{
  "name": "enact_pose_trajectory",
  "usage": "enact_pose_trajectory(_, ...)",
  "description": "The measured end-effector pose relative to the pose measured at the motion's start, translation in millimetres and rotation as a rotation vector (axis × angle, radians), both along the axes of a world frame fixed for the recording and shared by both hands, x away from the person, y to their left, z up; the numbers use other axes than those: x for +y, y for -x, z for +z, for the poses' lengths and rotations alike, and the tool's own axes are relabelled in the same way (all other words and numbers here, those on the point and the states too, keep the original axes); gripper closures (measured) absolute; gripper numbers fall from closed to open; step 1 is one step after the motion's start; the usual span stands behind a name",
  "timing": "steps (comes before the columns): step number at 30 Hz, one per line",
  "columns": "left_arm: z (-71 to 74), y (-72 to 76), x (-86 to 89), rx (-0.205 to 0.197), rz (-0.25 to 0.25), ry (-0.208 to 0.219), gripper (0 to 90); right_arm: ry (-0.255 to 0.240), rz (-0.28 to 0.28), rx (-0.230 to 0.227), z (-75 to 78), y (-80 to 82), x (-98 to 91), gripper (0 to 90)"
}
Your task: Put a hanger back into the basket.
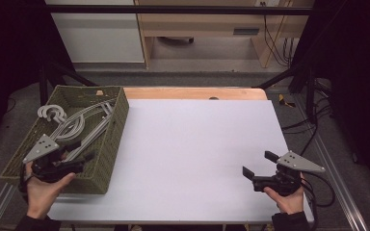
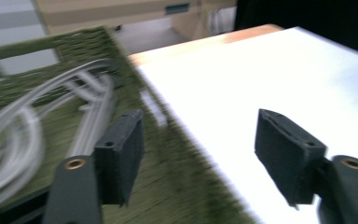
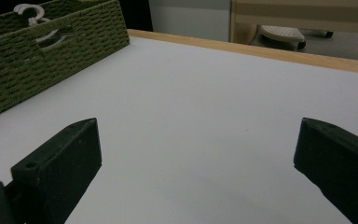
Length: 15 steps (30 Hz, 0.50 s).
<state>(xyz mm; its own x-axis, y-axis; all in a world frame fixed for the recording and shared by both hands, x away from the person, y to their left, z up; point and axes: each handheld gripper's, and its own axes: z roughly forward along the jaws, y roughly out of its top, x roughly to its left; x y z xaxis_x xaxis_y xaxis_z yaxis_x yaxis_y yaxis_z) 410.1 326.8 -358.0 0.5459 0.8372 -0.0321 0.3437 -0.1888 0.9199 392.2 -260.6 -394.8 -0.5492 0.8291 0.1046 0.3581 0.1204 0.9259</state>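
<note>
White tabletop (image 1: 197,154) bare; left gripper (image 1: 74,161), jaws parted and empty, hovers over the woven olive-green basket (image 1: 113,144) with pale grey plastic hangers (image 1: 72,126) piled beneath and ahead; right gripper (image 1: 257,168) wide open, idle; unloading seemingly not begun.

Left gripper (image 1: 79,156): black body, grey three-cornered plate, brass-coloured screws by its pads.
Right gripper (image 1: 257,164): black, grey plate, trailing black cable.
Sleeves (image 1: 289,222): dark.
</note>
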Motion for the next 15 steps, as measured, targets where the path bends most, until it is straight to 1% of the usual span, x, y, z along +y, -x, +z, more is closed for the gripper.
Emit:
enact_pose_trajectory(2, -3.1, 3.1, -9.3, -0.008, -0.028, 0.038, 26.4, -0.012, -0.006, 0.003, 0.5, 0.4, 0.2, 1.0)
enact_pose_trajectory(3, -4.5, 4.1, -12.0, -0.012, -0.035, 0.050, 23.9, -0.014, -0.004, 0.003, 0.6, 0.8, -0.3, 0.9)
enact_pose_trajectory(4, -7.0, 5.5, -15.9, -0.016, -0.049, 0.061, 22.3, -0.010, -0.004, 0.002, 0.6, 1.0, -0.9, 0.9)
enact_pose_trajectory(6, -11.1, 7.5, -20.8, -0.026, -0.061, 0.070, 18.0, -0.017, -0.006, -0.004, 0.7, 1.0, -1.1, 0.9)
enact_pose_trajectory(8, -15.7, 8.4, -25.3, -0.029, -0.072, 0.067, 14.5, -0.016, -0.002, -0.006, 0.5, 1.5, -1.9, 0.9)
enact_pose_trajectory(9, -18.0, 8.6, -27.1, -0.024, -0.074, 0.058, 12.4, -0.019, -0.001, -0.004, 0.5, 1.6, -1.9, 0.9)
enact_pose_trajectory(10, -19.8, 8.7, -27.8, -0.020, -0.078, 0.058, 10.7, -0.019, 0.000, -0.005, 0.2, 1.6, -2.1, 0.9)
enact_pose_trajectory(15, -29.2, 6.9, -28.8, -0.008, -0.081, 0.047, 8.7, -0.021, 0.004, -0.007, -0.2, 1.9, -2.0, 0.9)
